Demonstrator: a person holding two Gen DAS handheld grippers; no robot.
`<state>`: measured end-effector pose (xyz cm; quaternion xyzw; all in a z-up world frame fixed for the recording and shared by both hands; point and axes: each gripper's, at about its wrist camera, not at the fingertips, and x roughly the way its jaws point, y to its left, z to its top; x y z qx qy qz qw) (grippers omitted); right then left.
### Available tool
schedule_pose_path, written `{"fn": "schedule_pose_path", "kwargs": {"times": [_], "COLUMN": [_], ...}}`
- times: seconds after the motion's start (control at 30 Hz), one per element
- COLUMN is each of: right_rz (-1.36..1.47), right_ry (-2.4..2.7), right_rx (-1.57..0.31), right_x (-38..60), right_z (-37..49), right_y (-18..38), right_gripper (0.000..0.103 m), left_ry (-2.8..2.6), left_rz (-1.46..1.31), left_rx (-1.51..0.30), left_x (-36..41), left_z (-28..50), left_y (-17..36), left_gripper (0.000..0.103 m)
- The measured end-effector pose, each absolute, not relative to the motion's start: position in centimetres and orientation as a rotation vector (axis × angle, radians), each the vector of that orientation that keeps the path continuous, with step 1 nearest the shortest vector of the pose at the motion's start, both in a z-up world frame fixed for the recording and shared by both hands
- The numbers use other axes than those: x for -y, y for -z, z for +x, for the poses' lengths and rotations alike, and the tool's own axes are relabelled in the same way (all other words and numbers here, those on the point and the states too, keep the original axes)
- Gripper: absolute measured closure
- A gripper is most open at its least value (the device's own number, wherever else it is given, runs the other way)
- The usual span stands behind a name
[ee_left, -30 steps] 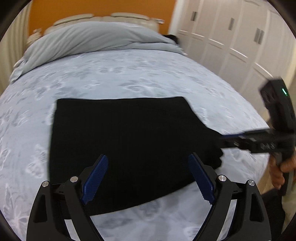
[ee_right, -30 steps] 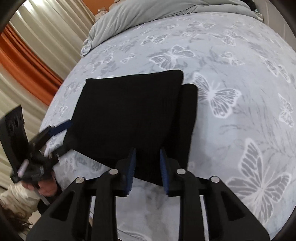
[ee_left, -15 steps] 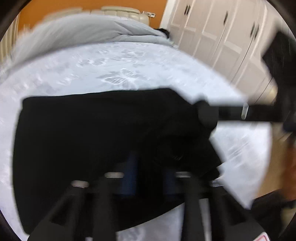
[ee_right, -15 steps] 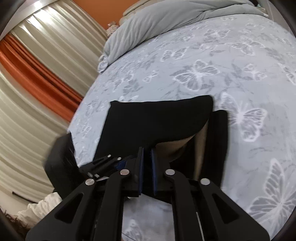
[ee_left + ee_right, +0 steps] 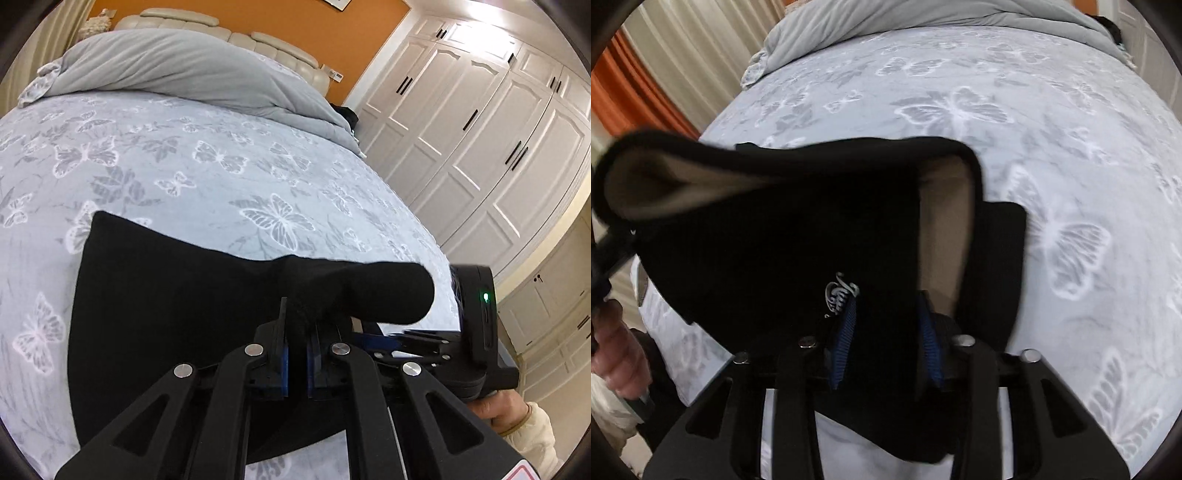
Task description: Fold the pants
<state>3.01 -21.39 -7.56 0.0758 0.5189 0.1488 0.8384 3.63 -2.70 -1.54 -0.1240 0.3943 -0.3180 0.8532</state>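
Pants (image 5: 166, 314), black with a pale lining, lie on the butterfly-print bedspread (image 5: 221, 166) at the near edge of the bed, their near hem lifted off the cover by 2 grippers. On the left side, the left gripper (image 5: 295, 354) has its jaws pressed nearly together on a bunched corner of the hem, which rolls over into a thick tube just ahead of the pads. To the right, the right gripper (image 5: 886, 332) has cloth between its blue pads (image 5: 846, 332) near a small white logo (image 5: 840, 291); its jaws are easing apart, though the fabric looks caught there. For a clean fold, both corners should probably rise level and travel together toward the far edge, with the hem kept taut between them so the pale lining ends hidden and the roll flattens out. A loosening right grip could drop that corner and skew the fold.
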Motion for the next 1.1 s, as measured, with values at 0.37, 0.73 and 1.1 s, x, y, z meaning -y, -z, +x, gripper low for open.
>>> {"fn": "schedule_pose_path", "kwargs": {"times": [0.37,0.73,1.1], "right_rz": [0.200,0.258,0.399], "right_ry": [-0.196,-0.224,-0.284], "right_rx": [-1.153,-1.081,-1.107], "right_x": [25.5,23.8,24.5], "right_z": [1.3,5.1,6.5], "right_y": [8.4,7.6,7.0], "right_gripper": [0.078,0.051,0.039], "left_ry": [0.677,0.644,0.561], "left_rz": [-0.124,-0.013,-0.112], "left_rx": [-0.814,-0.814,-0.841], "left_x": [4.7,6.3,2.9], "left_z": [1.8,0.6,3.1], "left_y": [1.9,3.3,3.1], "left_gripper": [0.097,0.097,0.097]}}
